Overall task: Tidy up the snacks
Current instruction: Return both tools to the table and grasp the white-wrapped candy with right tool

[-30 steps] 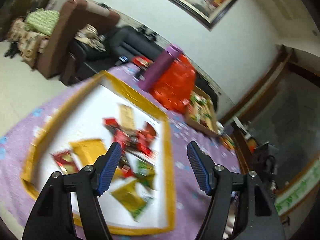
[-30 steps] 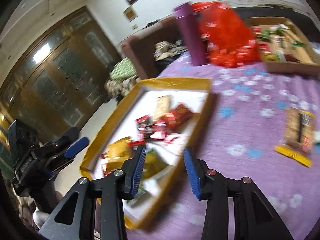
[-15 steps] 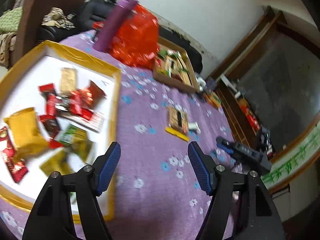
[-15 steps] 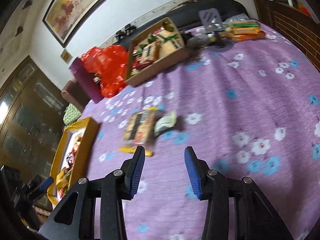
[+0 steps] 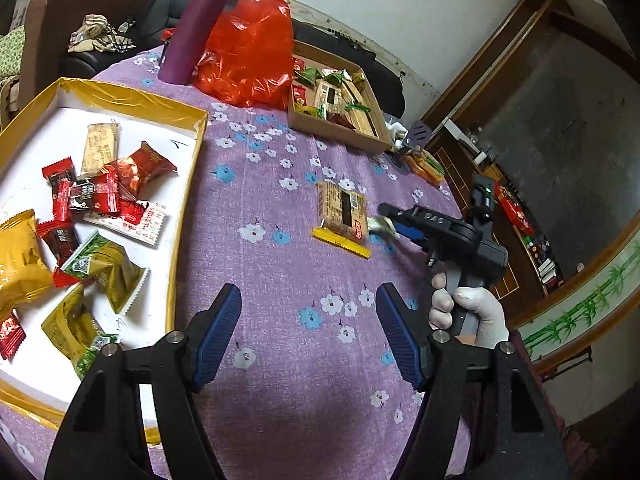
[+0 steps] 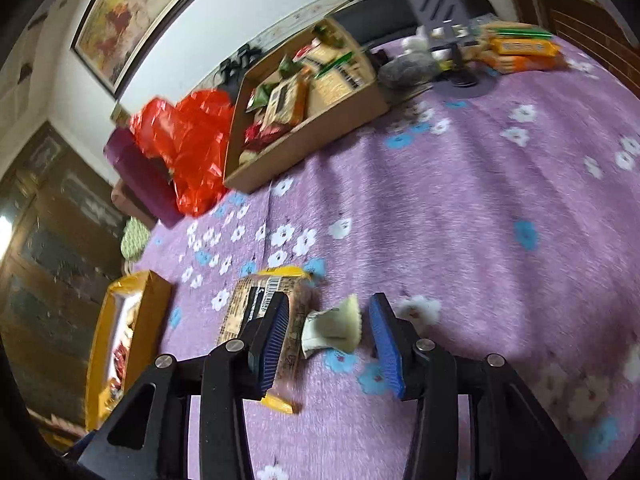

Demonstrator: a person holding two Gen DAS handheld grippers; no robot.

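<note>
My right tongs were closing around a small pale wrapped candy, pads not yet touching, mid-tablecloth; my left tongs stood released, empty.

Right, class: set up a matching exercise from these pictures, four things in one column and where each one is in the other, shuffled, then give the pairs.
Things:
1. small pale packet
2. brown biscuit pack
3. purple flask
4. golden pouch

Places:
A. in the yellow-rimmed tray
B. between the right tongs
C. beside the red bag
D. flat on the purple cloth, left of the pale packet

Pairs: 1-B, 2-D, 3-C, 4-A
</note>
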